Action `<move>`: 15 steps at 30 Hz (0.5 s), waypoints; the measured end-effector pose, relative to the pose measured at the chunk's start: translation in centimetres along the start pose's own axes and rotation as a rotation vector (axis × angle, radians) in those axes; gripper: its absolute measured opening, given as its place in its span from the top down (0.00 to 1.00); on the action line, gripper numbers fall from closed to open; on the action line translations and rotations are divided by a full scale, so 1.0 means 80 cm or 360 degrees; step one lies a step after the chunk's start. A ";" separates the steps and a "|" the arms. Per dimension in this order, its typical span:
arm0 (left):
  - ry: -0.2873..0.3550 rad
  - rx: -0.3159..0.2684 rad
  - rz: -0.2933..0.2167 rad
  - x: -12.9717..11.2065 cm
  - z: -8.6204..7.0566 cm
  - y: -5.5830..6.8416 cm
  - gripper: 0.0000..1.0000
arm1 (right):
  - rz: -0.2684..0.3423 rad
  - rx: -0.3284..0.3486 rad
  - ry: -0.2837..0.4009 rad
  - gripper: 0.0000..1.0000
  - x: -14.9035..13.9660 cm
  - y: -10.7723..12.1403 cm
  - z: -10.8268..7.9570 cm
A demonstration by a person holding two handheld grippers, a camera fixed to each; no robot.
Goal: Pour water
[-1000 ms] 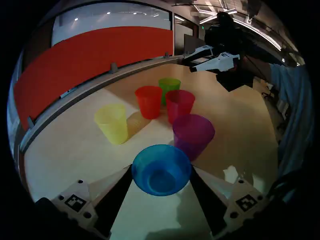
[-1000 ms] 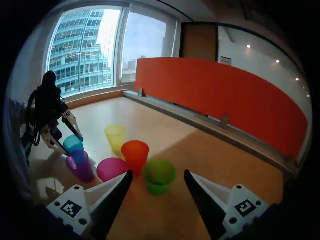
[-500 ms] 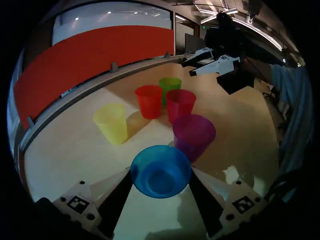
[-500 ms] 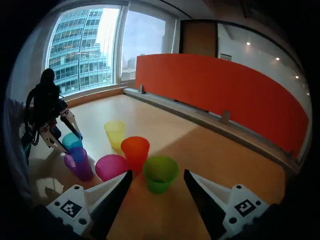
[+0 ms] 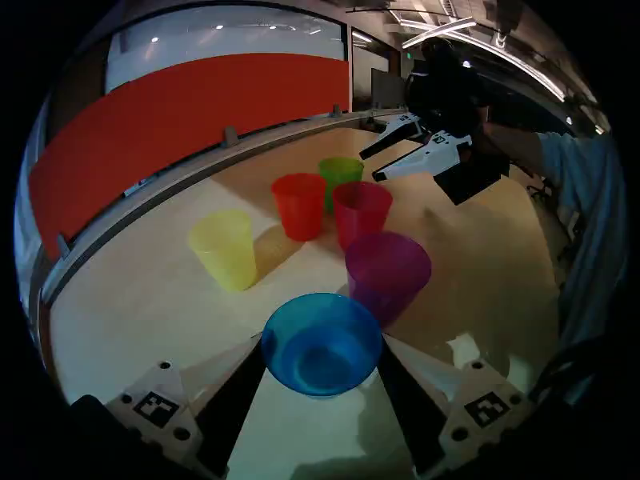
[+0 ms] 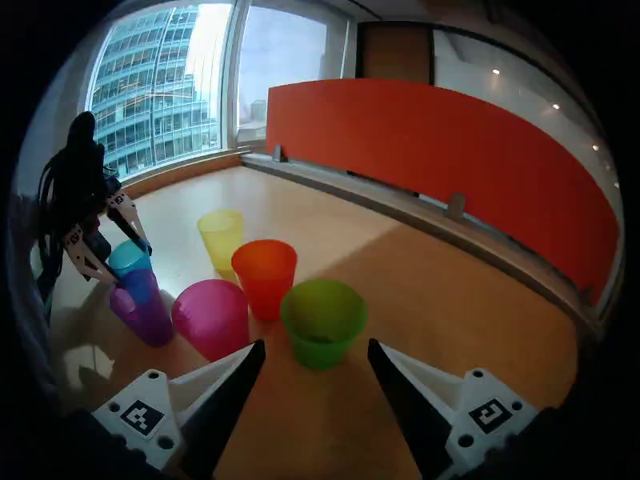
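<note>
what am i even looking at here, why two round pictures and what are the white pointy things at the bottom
No robot here: a person holds a two-fingered hand-held gripper in each hand, and a fisheye camera rides on each, hence the round pictures. The white wedges are that gripper's own fingers. The left gripper view looks along the left hand-held gripper, closed on a blue cup. Farther off it shows the right hand-held gripper, open. The right gripper view looks along that one, with a green cup just ahead of its open fingers. On the wooden table also stand a yellow cup, an orange cup, a pink cup and a purple cup. Whether the blue cup holds water I cannot tell.
</note>
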State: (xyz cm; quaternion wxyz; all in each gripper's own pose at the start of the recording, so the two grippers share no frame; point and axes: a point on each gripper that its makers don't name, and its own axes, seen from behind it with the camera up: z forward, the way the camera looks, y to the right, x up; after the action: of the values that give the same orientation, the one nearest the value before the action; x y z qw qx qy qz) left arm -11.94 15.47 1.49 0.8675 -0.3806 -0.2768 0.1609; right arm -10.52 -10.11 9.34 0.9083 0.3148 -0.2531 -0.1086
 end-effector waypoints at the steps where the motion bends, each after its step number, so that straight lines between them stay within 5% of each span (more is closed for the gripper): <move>1: 0.0002 0.0000 -0.0002 0.000 0.000 0.000 0.12 | 0.0001 -0.0001 -0.0005 0.00 -0.001 0.001 0.002; 15: 0.0062 0.0048 -0.0057 0.009 -0.019 -0.012 0.12 | 0.0019 -0.0012 -0.0056 0.00 -0.002 0.006 0.039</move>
State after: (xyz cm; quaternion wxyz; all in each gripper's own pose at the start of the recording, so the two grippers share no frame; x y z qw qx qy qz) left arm -10.38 14.32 1.60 0.8812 -0.3654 -0.2641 0.1421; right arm -12.27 -11.30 11.72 0.9055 0.3080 -0.2705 -0.1098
